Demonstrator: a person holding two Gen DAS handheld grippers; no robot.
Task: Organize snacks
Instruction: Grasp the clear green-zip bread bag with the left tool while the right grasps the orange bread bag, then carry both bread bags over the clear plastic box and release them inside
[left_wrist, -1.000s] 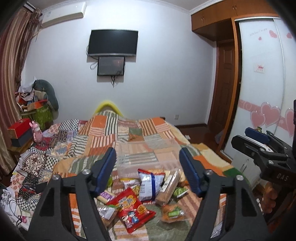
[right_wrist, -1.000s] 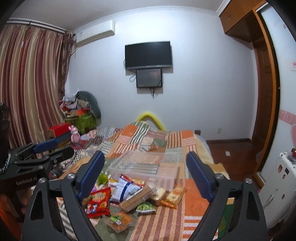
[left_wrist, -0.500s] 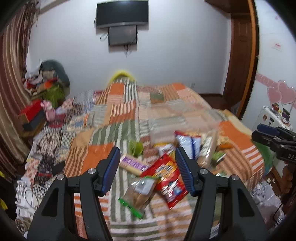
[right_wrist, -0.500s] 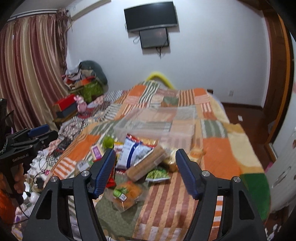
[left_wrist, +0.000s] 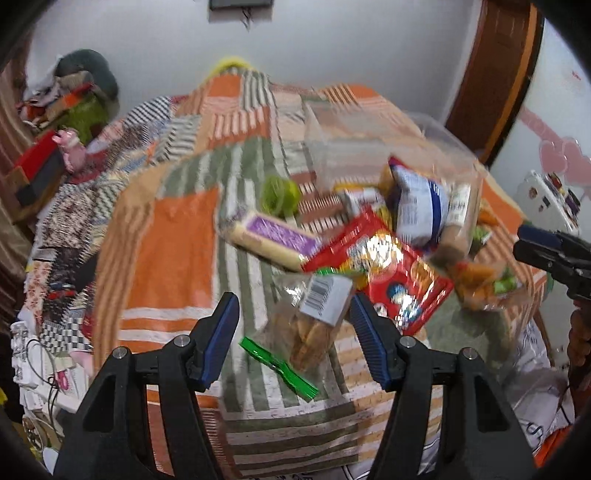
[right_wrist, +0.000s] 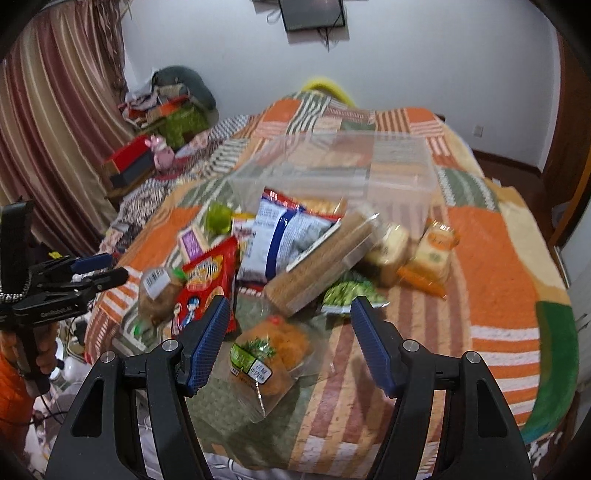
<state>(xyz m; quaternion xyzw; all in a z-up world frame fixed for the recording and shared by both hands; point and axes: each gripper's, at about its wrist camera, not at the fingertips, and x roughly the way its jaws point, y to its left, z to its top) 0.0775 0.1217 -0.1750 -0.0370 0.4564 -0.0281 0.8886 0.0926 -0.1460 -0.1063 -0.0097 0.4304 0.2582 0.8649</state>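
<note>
The left tongs (left_wrist: 293, 332) gape wide above a clear bag of brown biscuits with a barcode label (left_wrist: 314, 317). The right tongs (right_wrist: 288, 339) gape wide over a clear bag of orange fried snacks (right_wrist: 269, 350). Both bags lie on the patchwork-quilted bed (right_wrist: 491, 258), near a clear plastic tub (right_wrist: 369, 170).

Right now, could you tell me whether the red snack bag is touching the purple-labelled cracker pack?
Touching. The left wrist view shows the red bag overlapping the end of the cracker pack, no gap between them.
</note>
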